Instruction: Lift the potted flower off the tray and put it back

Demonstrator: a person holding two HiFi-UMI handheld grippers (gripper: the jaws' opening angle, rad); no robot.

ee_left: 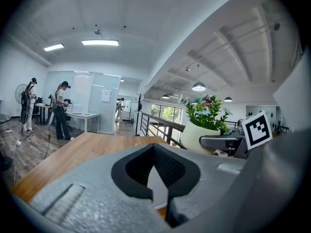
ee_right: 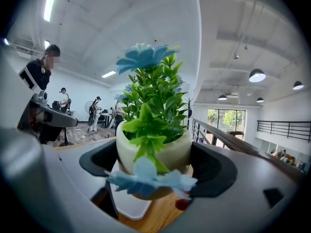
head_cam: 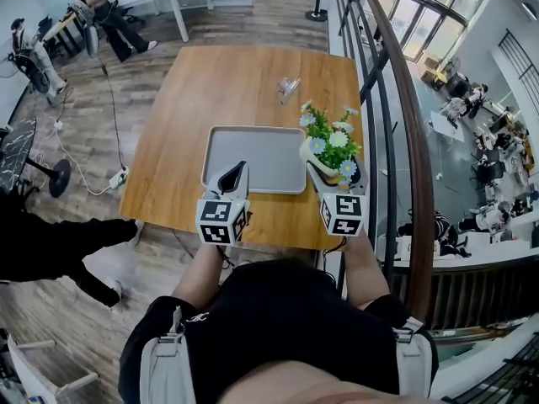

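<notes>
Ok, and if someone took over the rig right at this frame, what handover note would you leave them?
Left gripper: shut, empty, over the near edge of the tray.
Right gripper: shut on the potted flower, which it holds just right of the tray, apparently clear of the table.
Done: the pot is off the tray.
Left: set it back on the tray and release.

The tray (head_cam: 261,154) lies on the table (head_cam: 219,82), the potted flower (head_cam: 331,146) at its right.
</notes>
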